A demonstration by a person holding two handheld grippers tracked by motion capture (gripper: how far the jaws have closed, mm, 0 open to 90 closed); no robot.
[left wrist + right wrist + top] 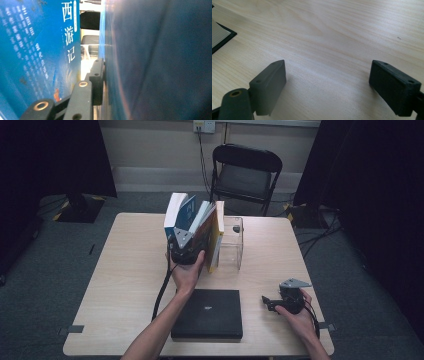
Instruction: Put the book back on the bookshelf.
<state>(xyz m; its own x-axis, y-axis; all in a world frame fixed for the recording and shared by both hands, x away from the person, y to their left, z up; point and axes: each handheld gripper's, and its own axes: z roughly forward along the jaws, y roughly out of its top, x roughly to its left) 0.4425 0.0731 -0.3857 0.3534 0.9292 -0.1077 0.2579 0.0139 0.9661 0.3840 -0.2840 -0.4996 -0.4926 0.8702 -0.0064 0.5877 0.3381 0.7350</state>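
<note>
The row of upright paper books (197, 227) (leaning loosely) could be tipped over if the thick blue book (160, 60) clamped in the left gripper (184, 251) is let go too soon.

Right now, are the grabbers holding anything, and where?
The left gripper has a blue-covered upright book between its jaws at the near edge; whether it still pinches cannot be told. The right gripper is open, holding nothing.
</note>
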